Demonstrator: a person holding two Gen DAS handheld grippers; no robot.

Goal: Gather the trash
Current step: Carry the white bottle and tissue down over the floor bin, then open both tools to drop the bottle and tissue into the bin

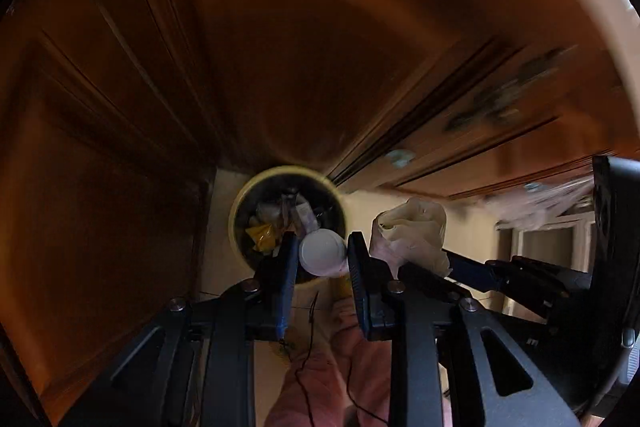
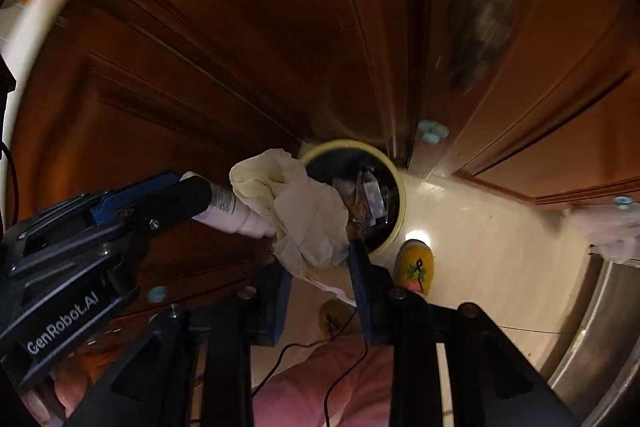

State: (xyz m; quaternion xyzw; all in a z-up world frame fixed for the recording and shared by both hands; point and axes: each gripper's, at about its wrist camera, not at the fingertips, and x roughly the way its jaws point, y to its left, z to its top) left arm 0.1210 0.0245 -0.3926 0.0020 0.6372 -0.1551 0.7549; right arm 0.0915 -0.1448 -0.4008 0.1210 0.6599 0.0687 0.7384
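My left gripper (image 1: 323,247) is shut on a white plastic bottle (image 1: 322,253), seen end-on just above a round bin. The bin has a yellow rim (image 1: 237,211) and holds several wrappers. From the right wrist view the same bottle (image 2: 232,211) lies sideways in the left gripper (image 2: 200,193). My right gripper (image 2: 318,259) is shut on a crumpled cream wad (image 2: 308,223), paper or glove I cannot tell, beside the bin's rim (image 2: 401,199). In the left wrist view that wad (image 1: 412,235) hangs right of the bottle in the right gripper (image 1: 454,261).
Brown wooden cabinet doors (image 1: 120,147) rise behind and left of the bin on a pale floor (image 2: 480,235). A person's pink trouser leg (image 2: 320,387) and yellow slipper (image 2: 414,267) stand close to the bin. A metal appliance edge (image 2: 592,327) curves at the lower right.
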